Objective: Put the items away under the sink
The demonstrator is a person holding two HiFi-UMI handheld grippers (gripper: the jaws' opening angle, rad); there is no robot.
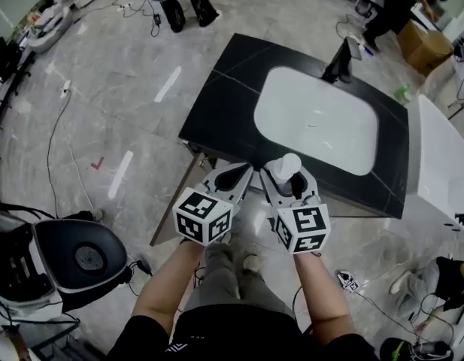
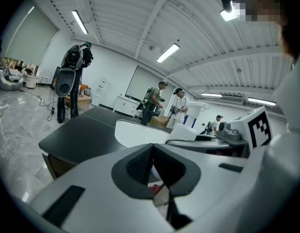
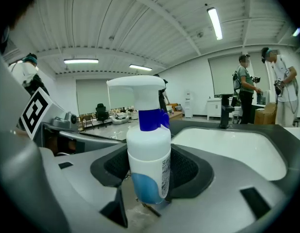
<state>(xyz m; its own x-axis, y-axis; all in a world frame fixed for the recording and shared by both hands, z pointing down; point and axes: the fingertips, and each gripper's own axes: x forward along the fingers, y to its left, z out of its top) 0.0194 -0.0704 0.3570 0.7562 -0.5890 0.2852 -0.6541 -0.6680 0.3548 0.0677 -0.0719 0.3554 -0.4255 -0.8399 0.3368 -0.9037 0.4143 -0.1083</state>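
I read this as the middle of the job. One item is in hand and nothing is stowed yet, as far as I can see. My right gripper (image 1: 289, 180) has its fingers clamped on the spray bottle (image 3: 149, 144). The bottle stands upright between the pads, which grip its lower body on both sides. Its blue collar and white trigger head rise well above the fingertips.

My left gripper (image 1: 243, 173) sits just beside the right one, on its left. Its fingers are pressed together with nothing between them, so that hand is free.

Beyond both sets of fingertips lies the black desk (image 1: 224, 81) with the white sink (image 1: 314, 119) set into it. The faucet (image 1: 338, 62) is on the sink's far side. Both sets of fingers hover at the desk's near edge and are not touching it.

The space under the sink is below the fingers and mostly hidden by the desk top, so I can't tell whether a door is open there. My guess at what's left: lower the bottle under the desk edge, set it inside and let go. I can't tell whether more items are waiting.
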